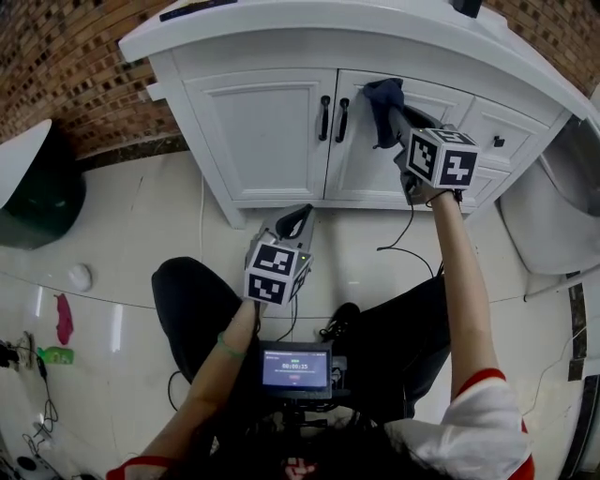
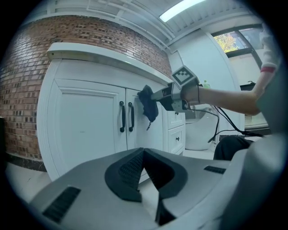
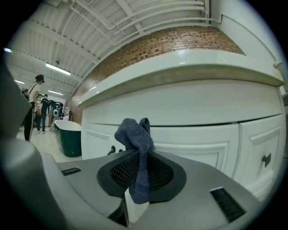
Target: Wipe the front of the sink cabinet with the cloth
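Between its jaws the right gripper [image 3: 137, 173] pinches the cloth [image 3: 134, 134] (bunched above).

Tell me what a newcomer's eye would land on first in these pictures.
The dark blue cloth clamped in the right gripper, held up at the top of the right-hand door of the white sink cabinet. Then the left gripper, shut and empty, low over the pale floor, and the red brick wall behind the cabinet.

Red brick wall [image 1: 56, 66], pale glossy floor [image 1: 141, 234], dark green tub [image 1: 42, 206], white toilet [image 1: 548, 225], ceiling strip light [image 2: 180, 9]
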Tool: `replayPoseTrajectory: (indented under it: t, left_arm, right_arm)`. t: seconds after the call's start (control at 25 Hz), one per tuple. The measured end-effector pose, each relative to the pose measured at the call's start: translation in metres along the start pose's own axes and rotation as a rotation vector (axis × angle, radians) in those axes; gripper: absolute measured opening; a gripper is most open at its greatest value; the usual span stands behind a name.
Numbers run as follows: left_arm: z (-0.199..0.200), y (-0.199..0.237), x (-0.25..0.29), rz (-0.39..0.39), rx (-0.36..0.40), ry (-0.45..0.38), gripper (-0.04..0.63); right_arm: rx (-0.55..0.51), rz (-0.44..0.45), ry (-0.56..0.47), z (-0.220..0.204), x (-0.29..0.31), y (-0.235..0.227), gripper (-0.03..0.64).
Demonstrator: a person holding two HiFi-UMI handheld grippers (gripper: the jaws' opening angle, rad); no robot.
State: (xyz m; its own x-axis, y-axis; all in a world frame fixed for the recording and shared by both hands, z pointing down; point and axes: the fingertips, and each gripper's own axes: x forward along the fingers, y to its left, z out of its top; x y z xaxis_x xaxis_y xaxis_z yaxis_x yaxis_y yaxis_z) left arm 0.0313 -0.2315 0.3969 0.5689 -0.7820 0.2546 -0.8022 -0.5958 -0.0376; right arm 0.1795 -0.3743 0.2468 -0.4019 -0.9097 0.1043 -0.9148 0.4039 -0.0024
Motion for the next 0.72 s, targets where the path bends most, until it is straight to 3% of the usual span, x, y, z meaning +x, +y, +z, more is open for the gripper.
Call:
replayPoseTrajectory:
  t: [0.16, 0.32, 0.48, 0.72]
  left_arm:
    - [0.013, -0.01, 0.001, -0.006, 0.035, -0.012, 0.021]
    - [0.012, -0.011, -0.006, 0.003, 0.036, 0.005, 0.021]
    - [0.006, -0.004, -0.013, 0.02, 0.034, 0.021, 0.021]
    - [-0.003, -0.011, -0.008, 0.012, 0.017, 0.034, 0.021]
  right_arm:
    - [-0.036, 0.071, -0.04, 0.027, 0.007, 0.031, 0.06]
    - [-0.075, 0.093, -0.026, 0.026, 0.019, 0.047, 0.06]
    - [-0.082, 0.03, -0.001, 0.016, 0.015, 0.02, 0.06]
    - [-0.06, -0.112, 0.036, -0.001, -0.01, -0.058, 0.06]
